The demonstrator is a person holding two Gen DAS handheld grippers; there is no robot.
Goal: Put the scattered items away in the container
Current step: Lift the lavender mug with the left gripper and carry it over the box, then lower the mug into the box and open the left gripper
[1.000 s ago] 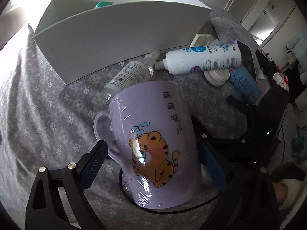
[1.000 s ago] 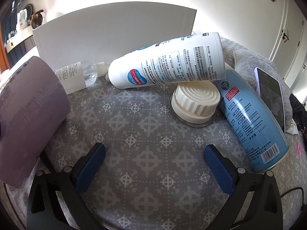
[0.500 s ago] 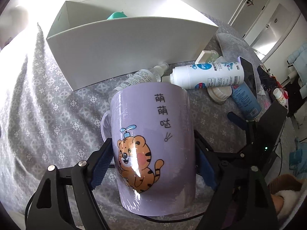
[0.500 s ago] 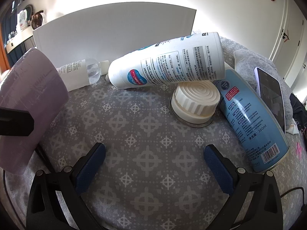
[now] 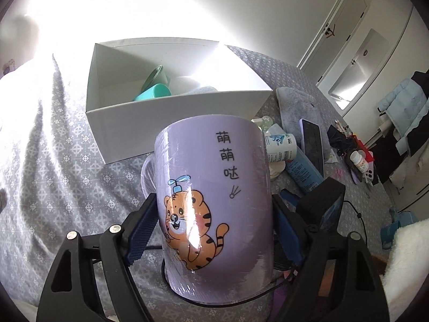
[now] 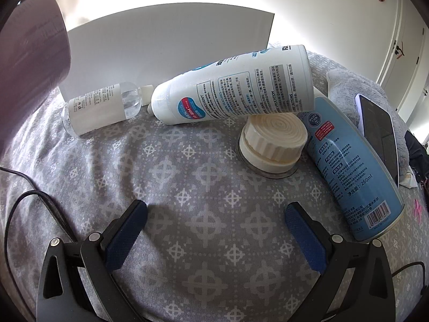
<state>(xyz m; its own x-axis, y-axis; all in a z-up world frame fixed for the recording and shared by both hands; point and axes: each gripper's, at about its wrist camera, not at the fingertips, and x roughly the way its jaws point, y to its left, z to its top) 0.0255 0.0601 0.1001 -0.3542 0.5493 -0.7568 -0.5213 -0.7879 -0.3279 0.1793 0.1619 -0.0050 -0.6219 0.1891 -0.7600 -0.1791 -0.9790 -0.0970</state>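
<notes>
Left wrist view has the left gripper (image 5: 214,222) clamped on a lilac mug (image 5: 214,201), its blue pads pressed to both sides of the upright body, the tiger picture facing the camera and the handle (image 5: 147,171) turned to the far left side; the mug is held clear of the grey patterned bedspread (image 5: 53,177), in front of the near wall of the white box (image 5: 177,123). Inside that box lie a teal cup (image 5: 154,92) and a green bowl (image 5: 155,76) beside something grey. Right of the mug, partly hidden, are a white bottle (image 5: 281,147), a blue spray can (image 5: 303,173) and a phone (image 5: 312,142). Right wrist view has the right gripper (image 6: 214,230) with jaws wide apart and nothing between them, over bare bedspread. Beyond it a cream lid (image 6: 273,141) sits under the tilted white bottle, which rests on it; the blue can lies just right of the lid, and a small clear bottle (image 6: 102,107) lies on its side against the box wall, left of the white bottle's neck
</notes>
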